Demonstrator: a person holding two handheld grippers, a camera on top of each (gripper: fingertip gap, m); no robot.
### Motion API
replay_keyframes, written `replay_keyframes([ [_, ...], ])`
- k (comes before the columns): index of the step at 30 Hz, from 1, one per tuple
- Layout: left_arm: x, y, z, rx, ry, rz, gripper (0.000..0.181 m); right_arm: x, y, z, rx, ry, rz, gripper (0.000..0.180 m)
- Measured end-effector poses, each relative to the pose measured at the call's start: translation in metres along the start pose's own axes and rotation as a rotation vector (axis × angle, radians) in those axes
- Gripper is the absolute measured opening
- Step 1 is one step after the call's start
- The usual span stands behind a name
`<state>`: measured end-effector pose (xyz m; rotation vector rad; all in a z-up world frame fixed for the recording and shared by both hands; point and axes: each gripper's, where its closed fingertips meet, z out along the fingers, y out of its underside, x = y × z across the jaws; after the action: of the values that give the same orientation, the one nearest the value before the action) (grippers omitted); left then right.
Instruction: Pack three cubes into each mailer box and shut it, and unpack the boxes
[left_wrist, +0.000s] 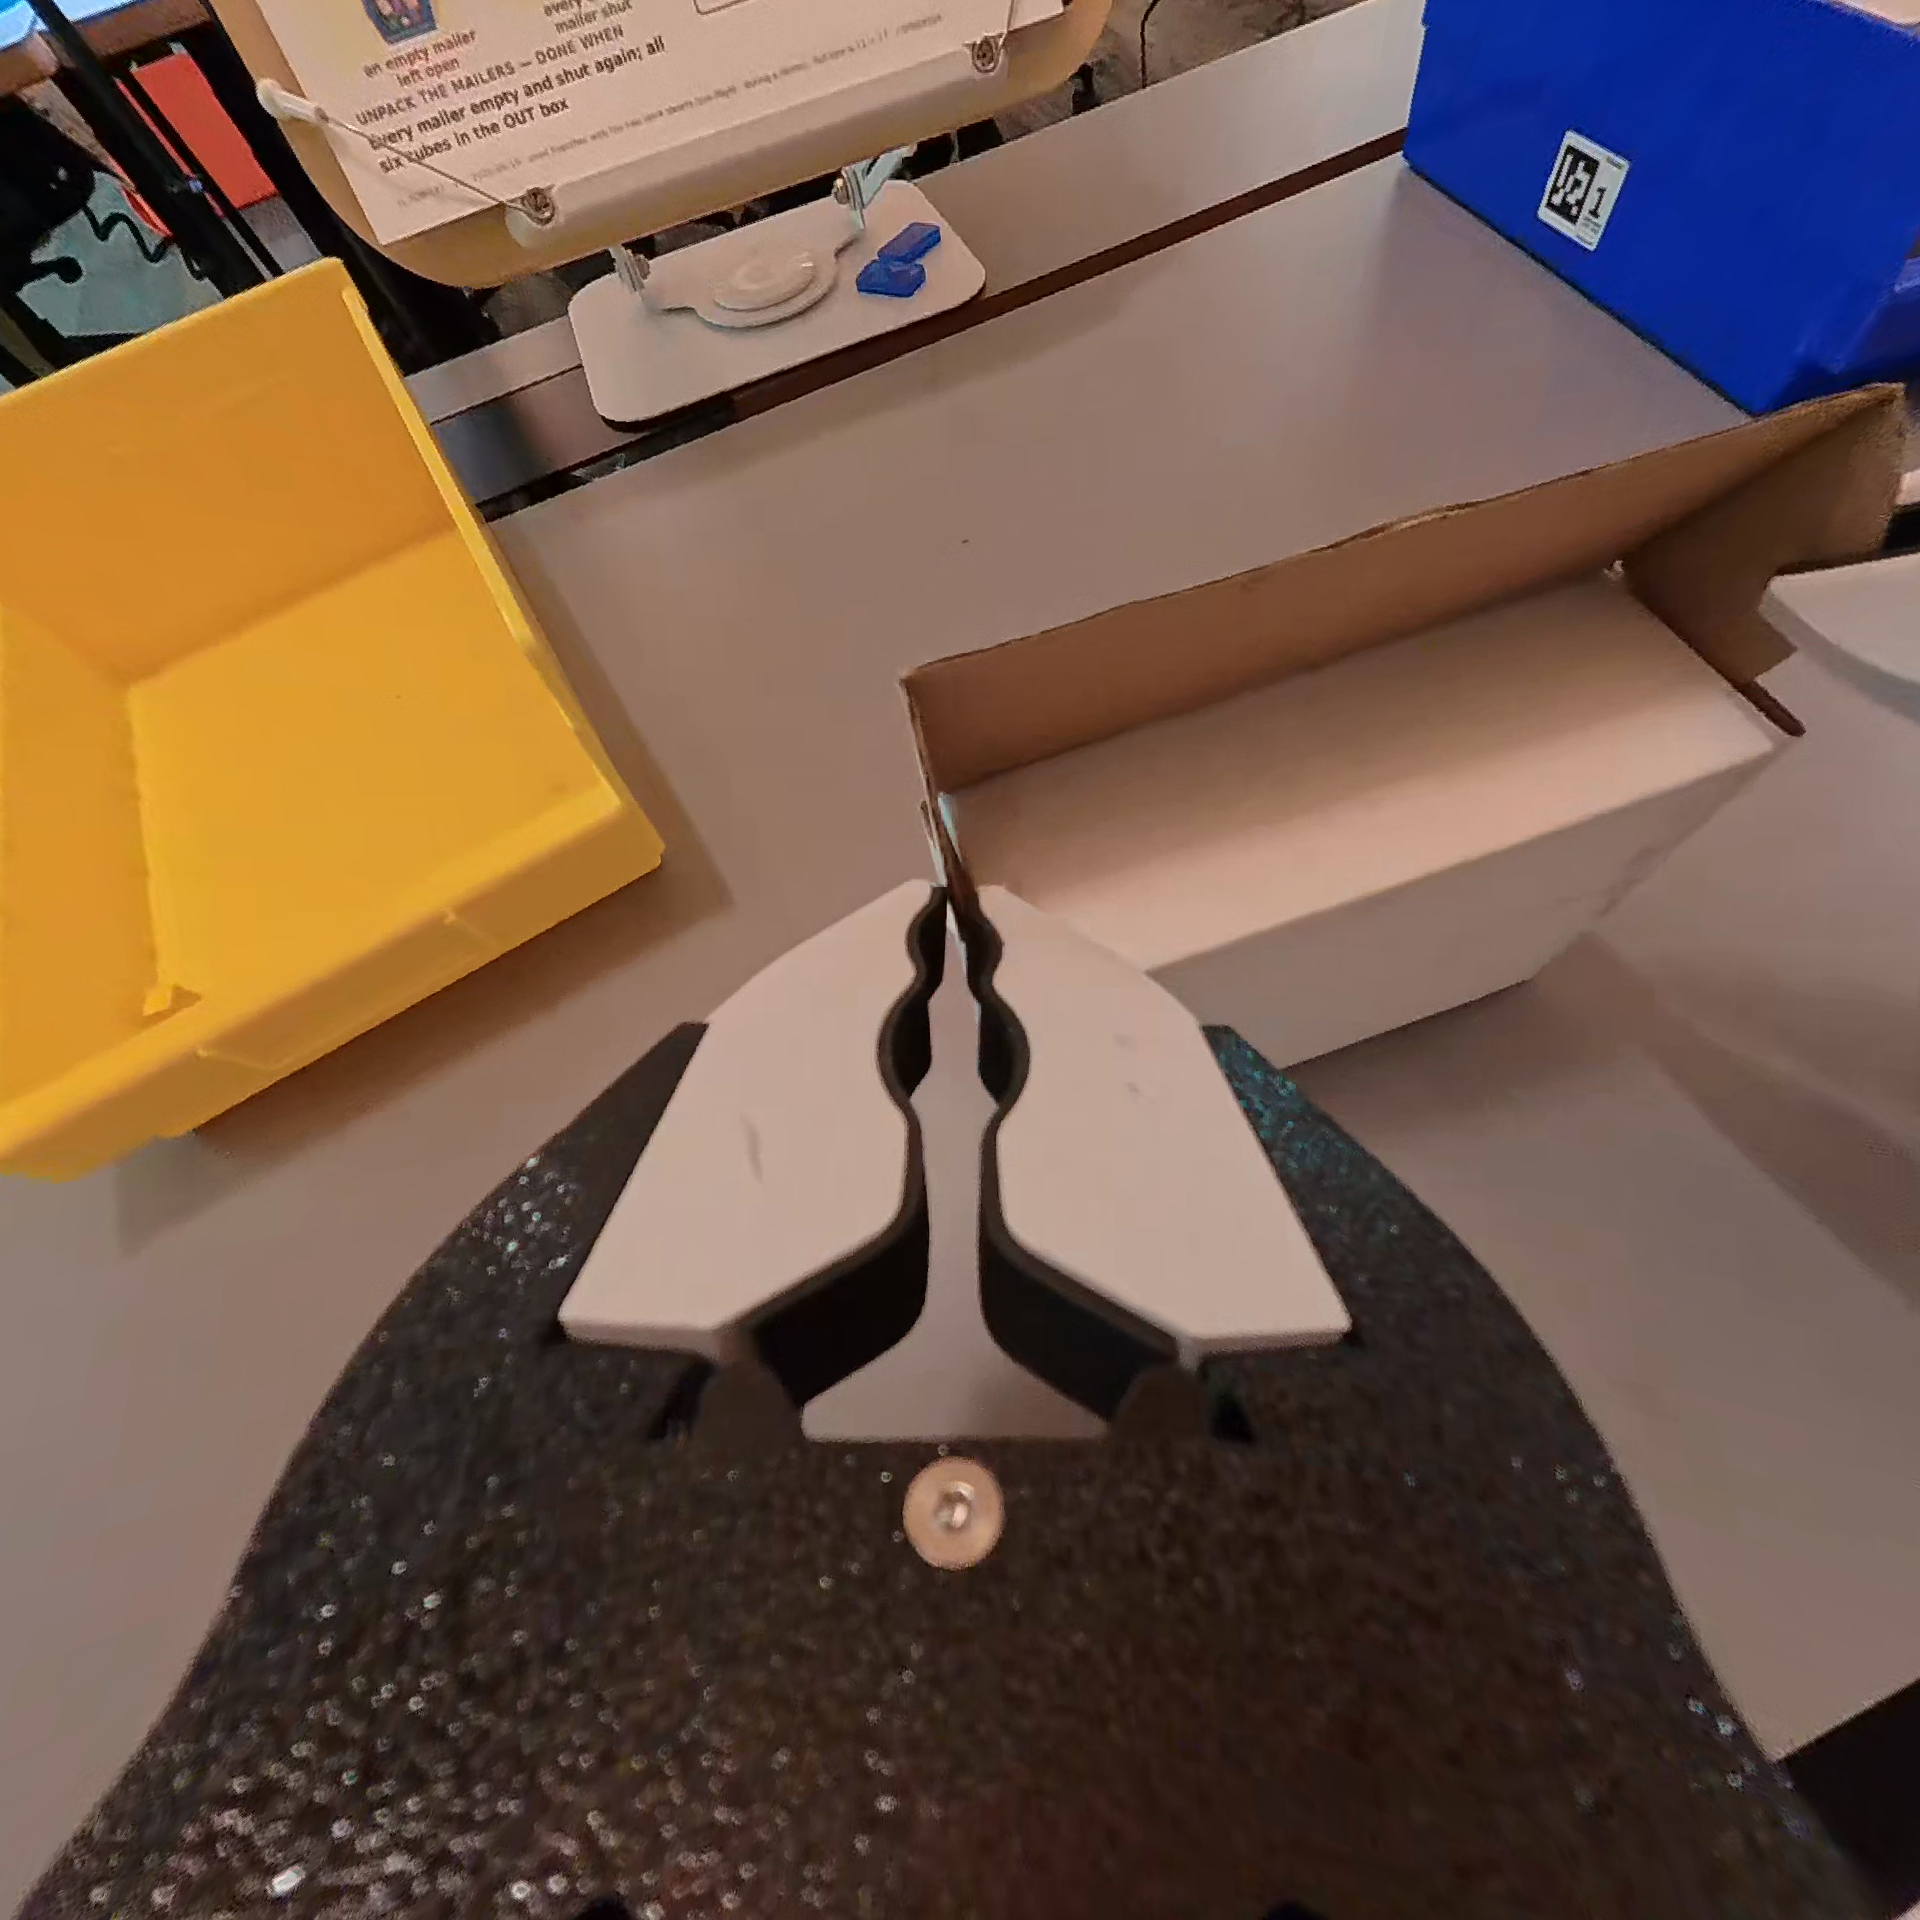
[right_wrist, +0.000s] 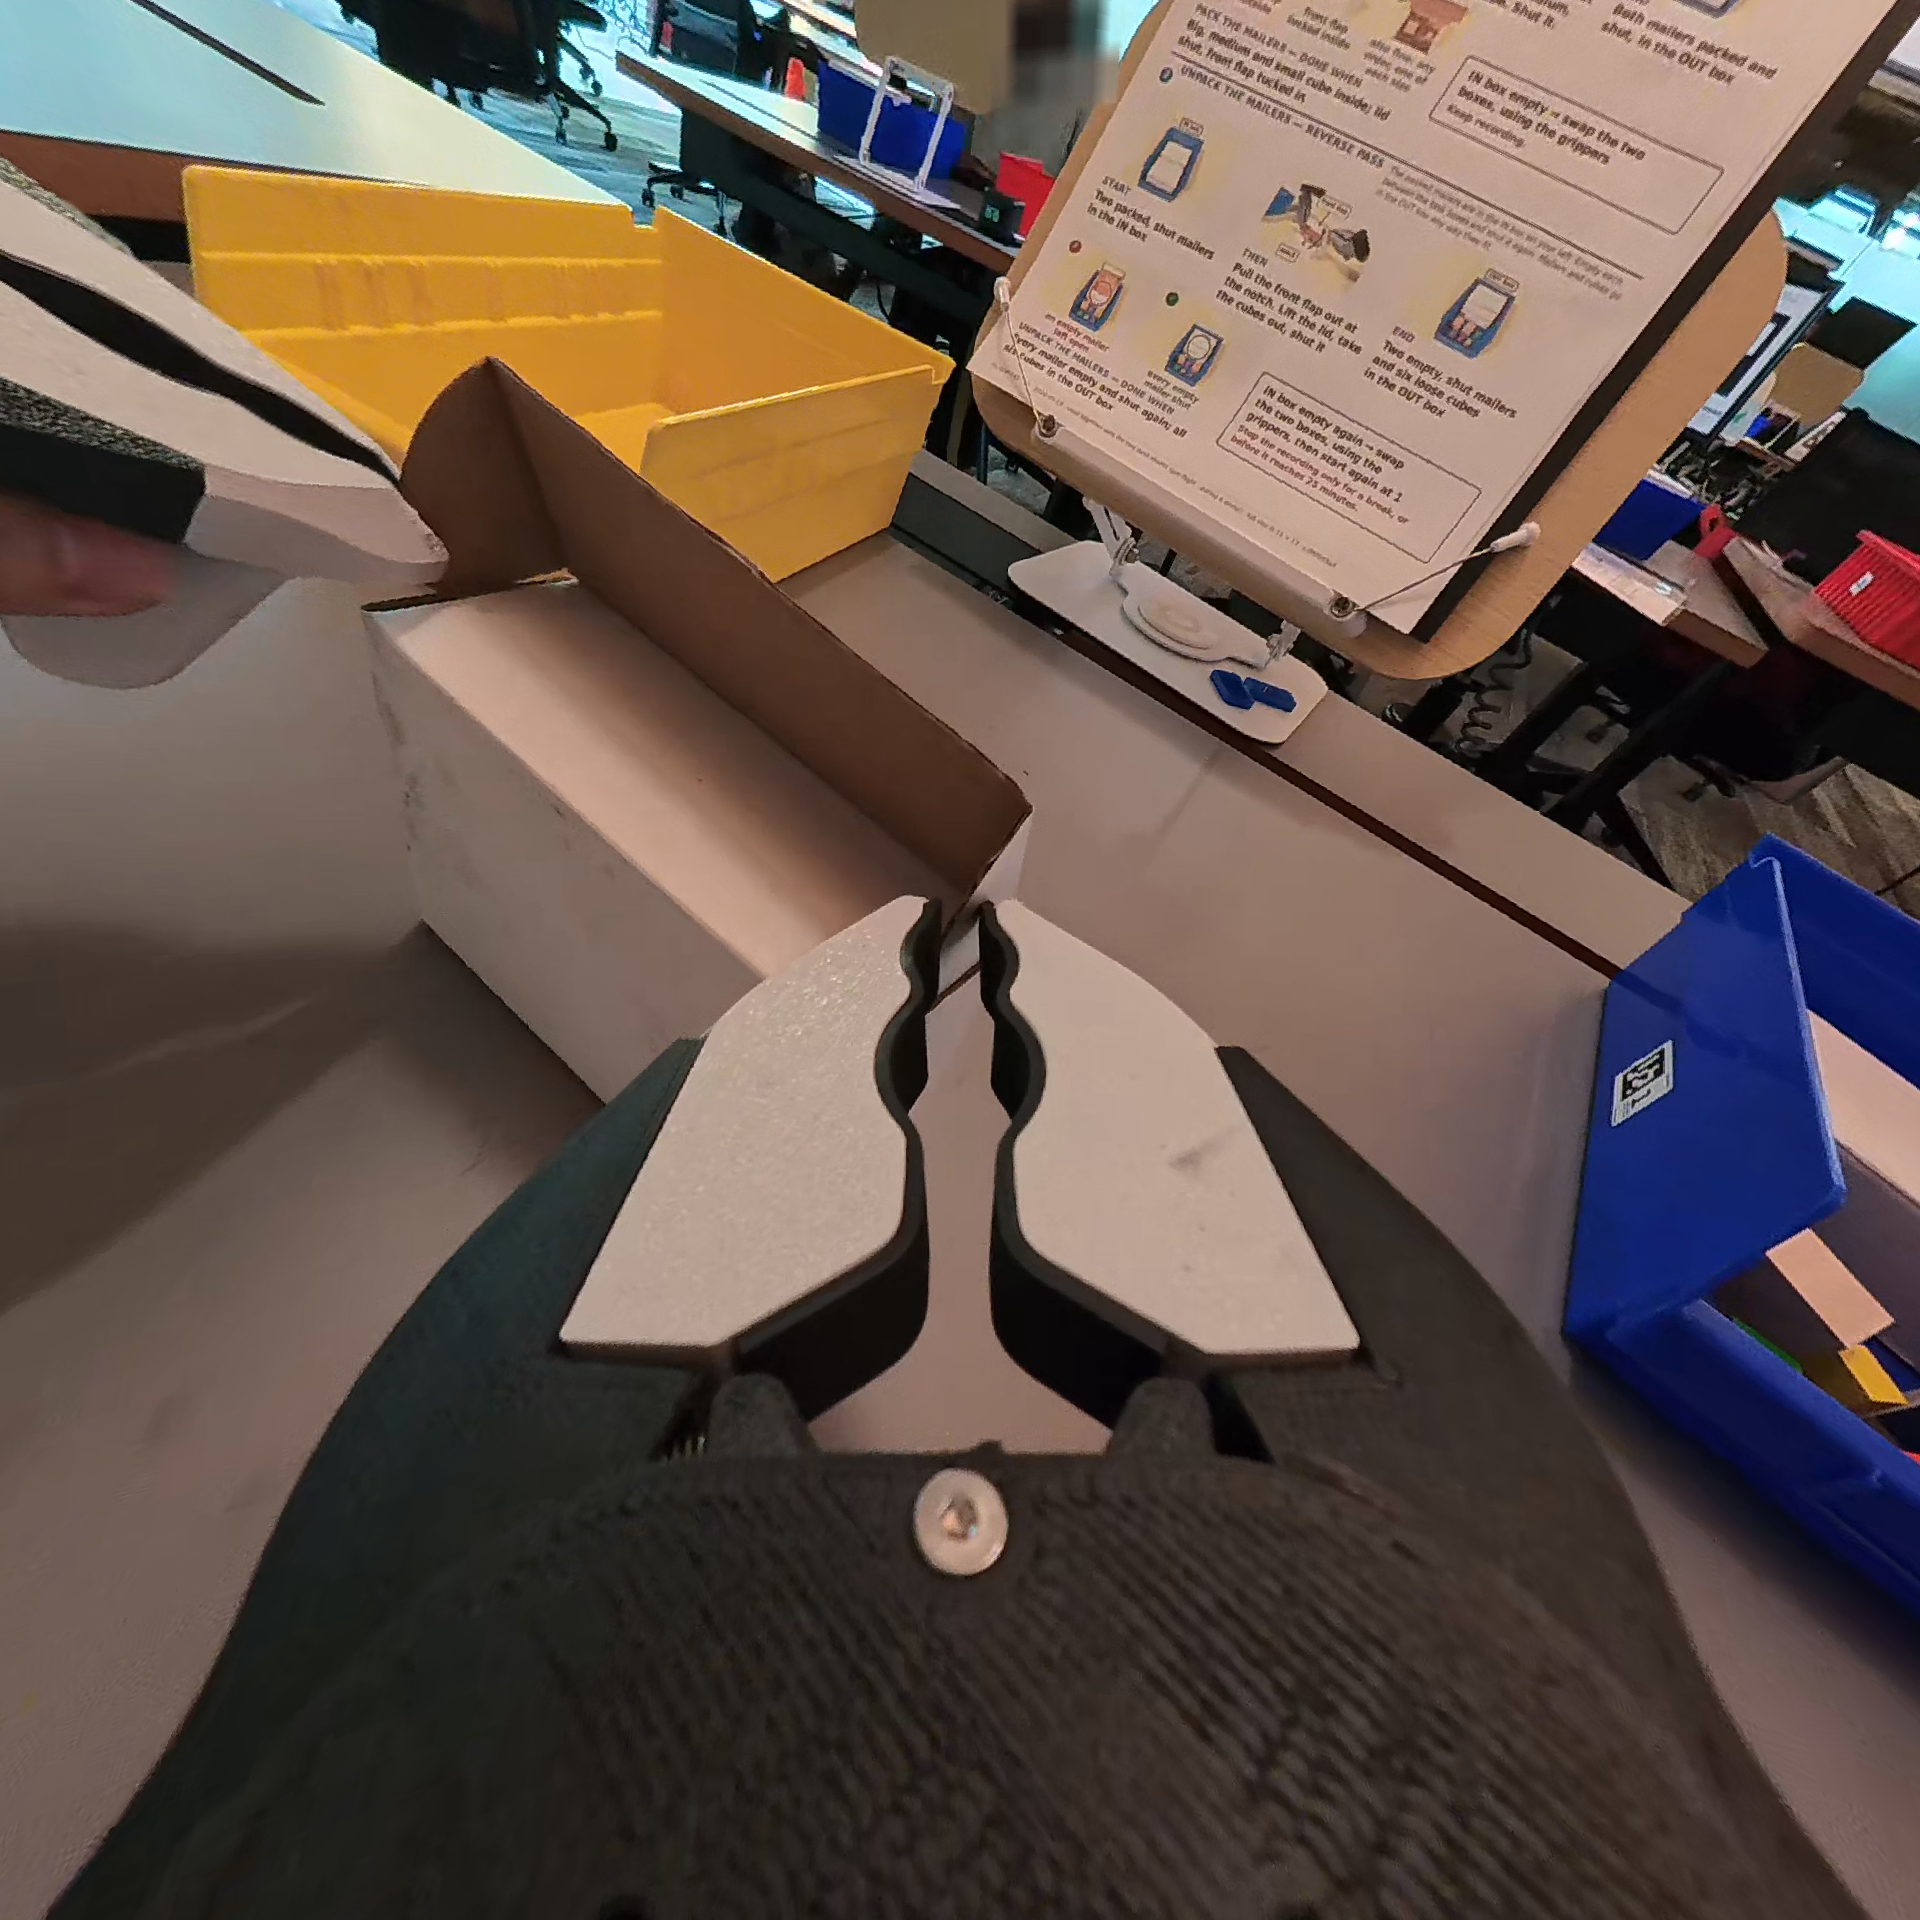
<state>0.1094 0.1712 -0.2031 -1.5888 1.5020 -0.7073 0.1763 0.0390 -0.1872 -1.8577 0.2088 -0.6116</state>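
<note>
A white mailer box (left_wrist: 1382, 831) lies on the grey table with its white lid down. Its brown front flap (left_wrist: 1299, 613) stands up along the far edge. My left gripper (left_wrist: 951, 904) is shut on the flap's left side ear (left_wrist: 940, 842). My right gripper (right_wrist: 961, 920) is shut on the thin right side ear at the box's near corner. In the right wrist view the box (right_wrist: 582, 790) and flap (right_wrist: 727, 623) lie ahead, and the left gripper (right_wrist: 416, 509) holds the far ear (right_wrist: 468, 457). No cubes show inside the box.
An empty yellow bin (left_wrist: 312, 727) sits left of the box, also seen behind it in the right wrist view (right_wrist: 468, 281). A blue bin (right_wrist: 1704, 1143) at the right holds a white box and coloured pieces; it also shows at the far right (left_wrist: 1662, 208). An instruction board on a white stand (left_wrist: 779, 301) is at the table's back. Tip to tip, the grippers are about 15 cm apart.
</note>
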Motion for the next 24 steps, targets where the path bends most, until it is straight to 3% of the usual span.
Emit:
replay_keyframes([
  [3,0.000,-0.005,0.005,0.006,0.015,0.010,0.013,-0.001,-0.001,0.001,0.007,-0.004,0.002,0.007],
  [6,-0.006,0.000,0.011,-0.064,-0.017,0.044,0.006,-0.002,-0.001,0.001,0.004,-0.003,0.011,0.006],
  [12,-0.008,0.000,0.012,-0.203,0.005,-0.092,0.001,-0.008,-0.001,0.001,0.005,0.025,-0.030,0.007],
  [17,-0.004,-0.002,0.011,-0.386,0.138,-0.258,0.004,-0.007,-0.004,0.000,0.009,0.084,-0.098,0.007],
  [24,-0.005,-0.002,0.010,-0.515,0.195,-0.327,0.005,-0.011,-0.006,0.000,0.028,0.098,-0.088,0.009],
])
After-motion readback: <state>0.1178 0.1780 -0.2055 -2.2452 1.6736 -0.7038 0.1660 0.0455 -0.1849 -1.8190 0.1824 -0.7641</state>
